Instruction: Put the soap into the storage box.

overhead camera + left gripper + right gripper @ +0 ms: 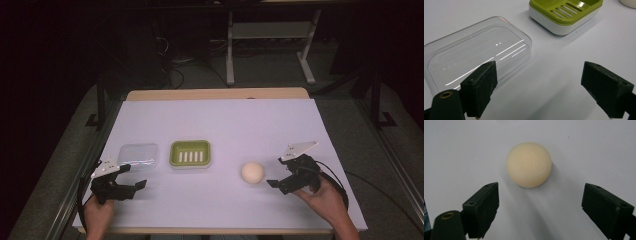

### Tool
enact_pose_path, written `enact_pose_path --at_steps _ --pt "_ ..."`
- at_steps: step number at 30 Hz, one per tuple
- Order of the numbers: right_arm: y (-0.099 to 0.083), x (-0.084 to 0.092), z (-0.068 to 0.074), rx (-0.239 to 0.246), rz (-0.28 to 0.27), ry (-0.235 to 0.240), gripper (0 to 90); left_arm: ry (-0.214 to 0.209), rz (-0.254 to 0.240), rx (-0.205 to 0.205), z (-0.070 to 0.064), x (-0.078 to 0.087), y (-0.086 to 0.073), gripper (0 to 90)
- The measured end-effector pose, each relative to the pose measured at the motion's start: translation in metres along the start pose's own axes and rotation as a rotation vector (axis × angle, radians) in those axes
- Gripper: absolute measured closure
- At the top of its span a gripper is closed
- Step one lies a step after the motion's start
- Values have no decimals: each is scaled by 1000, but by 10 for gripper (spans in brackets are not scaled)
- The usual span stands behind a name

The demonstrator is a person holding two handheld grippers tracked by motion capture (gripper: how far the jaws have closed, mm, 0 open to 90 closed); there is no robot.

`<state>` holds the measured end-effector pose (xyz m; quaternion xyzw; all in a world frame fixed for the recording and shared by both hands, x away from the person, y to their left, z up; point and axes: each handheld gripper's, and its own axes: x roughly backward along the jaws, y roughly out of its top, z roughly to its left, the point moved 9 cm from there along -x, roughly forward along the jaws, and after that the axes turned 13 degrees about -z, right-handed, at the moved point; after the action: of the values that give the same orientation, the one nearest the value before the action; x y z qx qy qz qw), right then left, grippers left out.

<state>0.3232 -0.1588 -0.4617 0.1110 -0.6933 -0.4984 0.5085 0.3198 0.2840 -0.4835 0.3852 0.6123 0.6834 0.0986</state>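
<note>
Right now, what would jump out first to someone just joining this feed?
The round cream soap lies alone on the white table, just ahead of the open right gripper. Left of it sits the green soap dish, with a clear plastic lid beside that, close ahead of the open left gripper.

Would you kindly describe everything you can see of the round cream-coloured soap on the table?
The soap is a smooth, pale cream, domed round piece with a matte, waxy look and a faint rim line near its base. It sits alone on the white table cover, to the right of the green soap dish. The right hand-held gripper faces it with jaws open and apart from it; nothing touches it but the cover.
</note>
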Motion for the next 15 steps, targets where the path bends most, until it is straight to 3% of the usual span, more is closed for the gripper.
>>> enact_pose_path --at_steps 4,15 --pt "15 -3 0 19 2 3 140 8 -9 5 0 3 1 129" --pt "38 -25 -4 41 79 42 140 25 -15 15 4 6 0 129"
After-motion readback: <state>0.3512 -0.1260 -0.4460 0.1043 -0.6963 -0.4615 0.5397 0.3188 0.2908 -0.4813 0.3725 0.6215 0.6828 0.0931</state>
